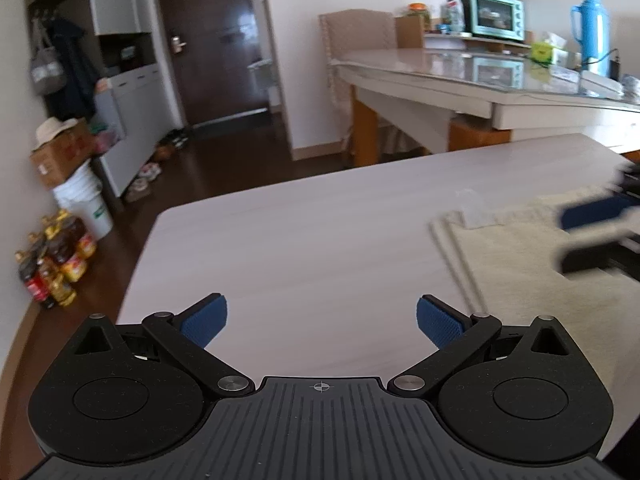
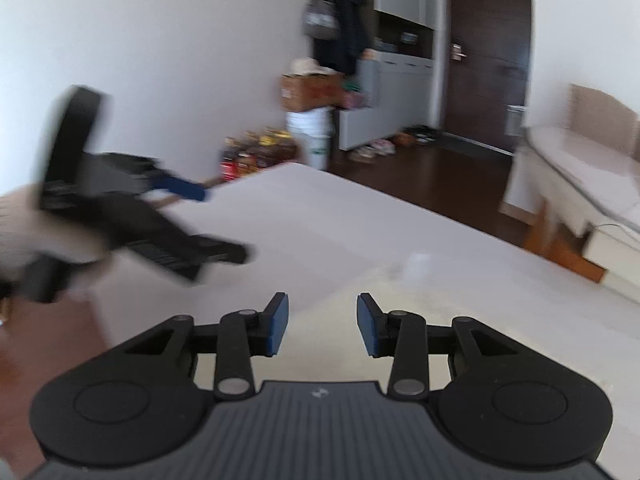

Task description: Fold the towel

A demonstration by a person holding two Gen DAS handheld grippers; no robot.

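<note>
— Where's the towel right now?

— Flat on the pale surface, at the right of the left wrist view. It's cream-coloured, and its left edge shows stacked layers, so it looks folded over already.

— And the left tongs?

— Spread wide, blue pads far apart, nothing between them. They hang over bare surface, left of the towel and apart from it.

— What about the right tongs?

— In their own camera the blue pads stand partly apart with a clear gap. The cream towel lies just under and ahead of the tips, but nothing is pinched between them. From the left wrist view, the right tongs are a dark blur at the right edge, over the towel.

— Are they touching the cloth?

— Hard to say; that part is smeared, so I can't tell whether the tips rest on it or float just above.

— Anything else around?

— In the right wrist view the left tongs show blurred at the left, over the surface. Beyond, upper right of the left view, a dining table carries a teal toaster oven and a blue thermos. Bottles cluster on the dark floor at lower left, and a brown door stands at the top.
</note>
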